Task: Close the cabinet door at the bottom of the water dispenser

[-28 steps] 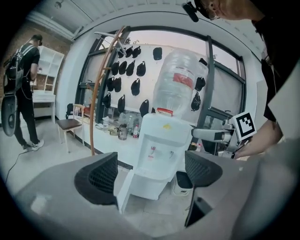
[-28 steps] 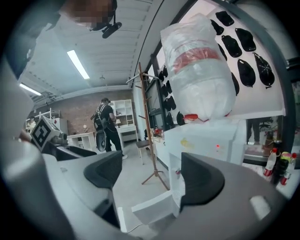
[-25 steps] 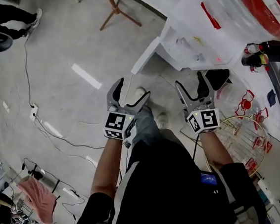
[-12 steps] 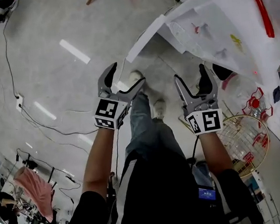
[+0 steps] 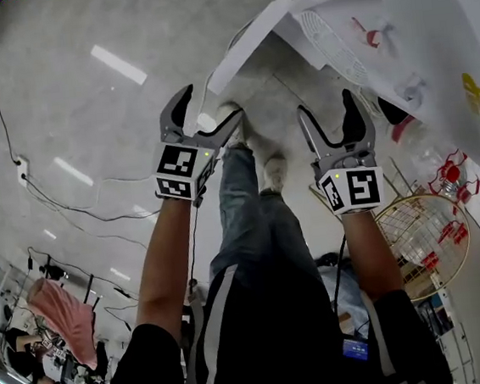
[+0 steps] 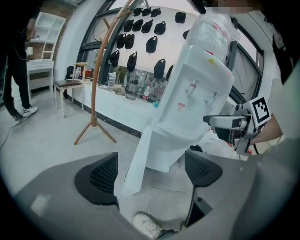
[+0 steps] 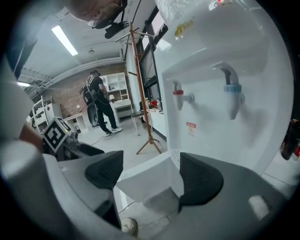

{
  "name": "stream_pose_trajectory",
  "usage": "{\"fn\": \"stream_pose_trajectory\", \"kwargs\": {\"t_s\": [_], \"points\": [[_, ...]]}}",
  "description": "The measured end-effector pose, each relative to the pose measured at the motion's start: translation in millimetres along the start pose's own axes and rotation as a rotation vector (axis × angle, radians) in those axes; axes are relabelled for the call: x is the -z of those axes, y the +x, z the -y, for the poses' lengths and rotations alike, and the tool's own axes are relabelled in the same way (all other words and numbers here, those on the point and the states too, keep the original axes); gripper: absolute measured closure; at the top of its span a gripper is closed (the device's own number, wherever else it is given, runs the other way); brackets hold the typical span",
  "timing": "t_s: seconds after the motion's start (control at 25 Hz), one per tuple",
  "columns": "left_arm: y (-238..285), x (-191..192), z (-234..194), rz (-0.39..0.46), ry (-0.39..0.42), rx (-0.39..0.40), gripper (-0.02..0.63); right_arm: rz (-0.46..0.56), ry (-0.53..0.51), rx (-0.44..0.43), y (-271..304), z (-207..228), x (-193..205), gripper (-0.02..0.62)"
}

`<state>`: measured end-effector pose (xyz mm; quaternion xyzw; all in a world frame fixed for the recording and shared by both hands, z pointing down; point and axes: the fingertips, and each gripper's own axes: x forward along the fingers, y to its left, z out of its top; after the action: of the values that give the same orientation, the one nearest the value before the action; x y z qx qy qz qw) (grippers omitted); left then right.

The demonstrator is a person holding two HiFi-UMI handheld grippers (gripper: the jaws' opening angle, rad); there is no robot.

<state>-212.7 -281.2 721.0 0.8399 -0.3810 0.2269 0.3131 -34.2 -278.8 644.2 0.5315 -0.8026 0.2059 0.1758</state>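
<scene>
Cabinet door [image 5: 243, 54] stands open; my left gripper [image 5: 209, 115] and right gripper [image 5: 328, 116] gape empty, and I fear a glancing push slips off

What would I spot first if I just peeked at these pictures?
Probably the tall white water dispenser straight ahead, with its bottom cabinet door hanging wide open. Then the two grippers held out toward it, the left gripper and the right gripper, both with jaws apart and empty.

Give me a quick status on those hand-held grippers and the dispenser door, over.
Left hand-held gripper open, empty. Right hand-held gripper open, empty. Cabinet door hanging open, untouched. Person's shoe near its edge.
</scene>
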Motion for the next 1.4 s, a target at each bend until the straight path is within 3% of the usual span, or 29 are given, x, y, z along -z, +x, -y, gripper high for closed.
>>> {"fn": "stream_pose_trajectory", "kwargs": {"t_s": [0.36,0.52,0.84,1.08,1.4], "points": [[46.8,54.7,-18.7,-0.084,-0.015,-0.012,0.161,-0.081,0.008,-0.038,2.3,0.6,46.7,0.229],[61.1,72.9,-19.4,-0.145,0.047,-0.001,0.161,-0.107,0.027,-0.046,8.2,2.5,61.2,0.230],[75.2,86.0,-17.6,-0.184,0.064,0.007,0.160,-0.094,0.054,-0.063,6.3,-3.6,65.5,0.235],[83.6,89.3,-8.6,-0.195,0.020,0.030,0.160,-0.102,0.062,-0.069,-8.3,2.8,76.4,0.249],[84.8,97.2,11.3,-0.216,0.024,0.043,0.160,-0.097,0.070,-0.035,-30.4,22.3,86.5,0.256]]}}
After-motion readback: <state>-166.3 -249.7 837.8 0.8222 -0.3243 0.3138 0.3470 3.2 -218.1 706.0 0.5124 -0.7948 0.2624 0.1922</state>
